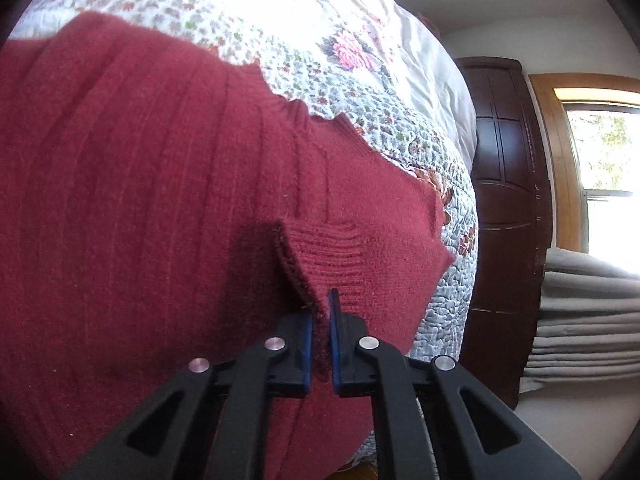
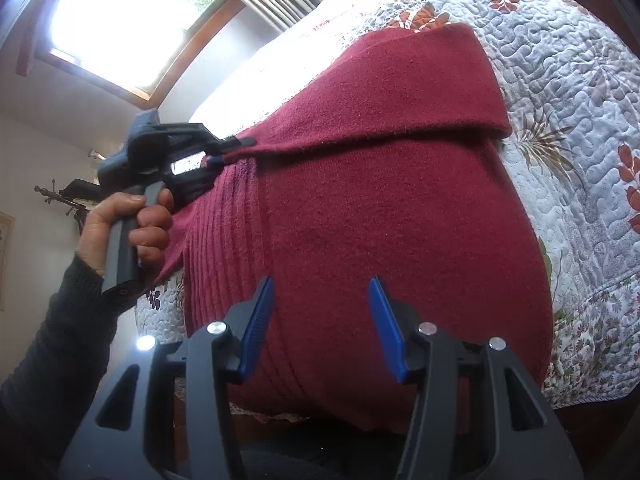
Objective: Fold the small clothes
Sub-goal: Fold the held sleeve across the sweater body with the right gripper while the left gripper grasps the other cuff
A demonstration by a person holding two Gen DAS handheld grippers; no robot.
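A dark red knit sweater point(image 1: 140, 200) lies spread on a quilted floral bedspread point(image 1: 352, 92). My left gripper point(image 1: 320, 308) is shut on the ribbed cuff point(image 1: 332, 252) of a sleeve, which it holds lifted over the sweater's body. In the right wrist view the same left gripper point(image 2: 236, 148) shows at the left, gripped by a hand point(image 2: 132, 224), with the sleeve point(image 2: 400, 88) laid across the sweater point(image 2: 380, 240). My right gripper point(image 2: 322, 304) hovers open above the sweater's near part, with nothing between its blue pads.
The bedspread point(image 2: 580, 152) extends to the right and far side of the sweater. A dark wooden cabinet point(image 1: 504, 184) and a stack of folded grey blankets point(image 1: 588, 320) stand beyond the bed. A window point(image 2: 132, 8) is bright behind the left gripper.
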